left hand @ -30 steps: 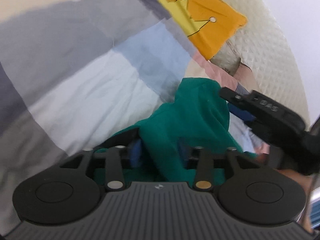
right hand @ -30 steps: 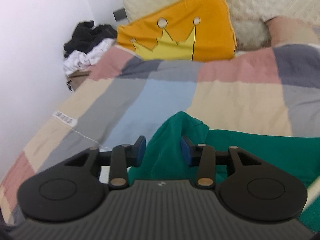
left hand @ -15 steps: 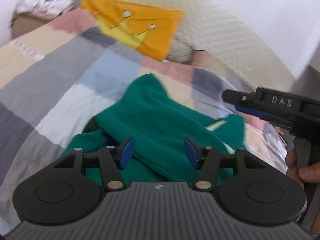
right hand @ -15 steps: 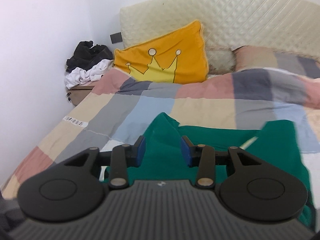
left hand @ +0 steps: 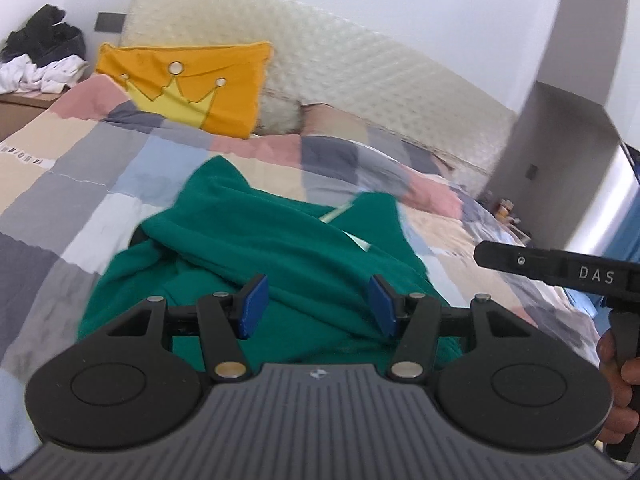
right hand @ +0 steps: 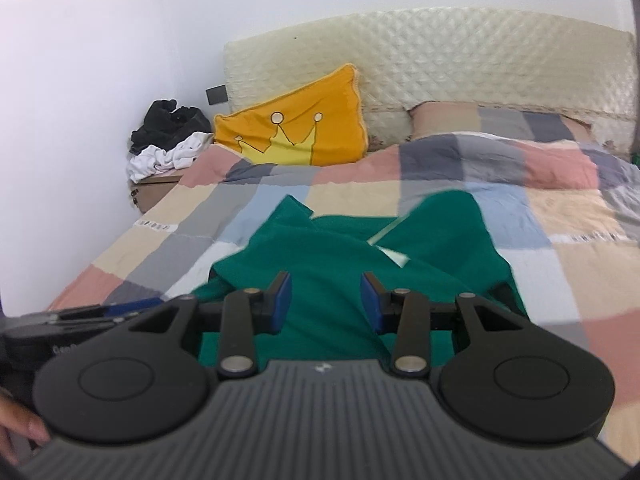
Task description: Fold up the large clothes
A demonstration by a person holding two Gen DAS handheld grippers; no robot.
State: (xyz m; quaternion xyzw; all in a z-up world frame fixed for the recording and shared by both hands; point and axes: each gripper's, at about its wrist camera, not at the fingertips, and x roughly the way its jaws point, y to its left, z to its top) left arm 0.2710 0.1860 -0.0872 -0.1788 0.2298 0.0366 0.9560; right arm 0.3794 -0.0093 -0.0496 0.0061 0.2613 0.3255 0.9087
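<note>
A large green garment (left hand: 280,248) lies rumpled on the checked bedspread (left hand: 80,184), with two corners pointing toward the headboard and a pale label showing near its middle. It also shows in the right wrist view (right hand: 344,256). My left gripper (left hand: 316,306) is open and empty, raised above the near part of the garment. My right gripper (right hand: 325,300) is open and empty, also above the near part. The right gripper's body (left hand: 560,272) shows at the right of the left wrist view. The left gripper's body (right hand: 80,316) shows at the lower left of the right wrist view.
An orange crown pillow (right hand: 296,132) leans on the cream padded headboard (right hand: 460,64). A nightstand with black and white clothes (right hand: 168,140) stands at the bed's far left, by the white wall. A grey cabinet (left hand: 560,152) stands to the right.
Both grippers let go of the green garment, opened and pulled back and up. The garment now lies on the bed instead of hanging from the fingers.
</note>
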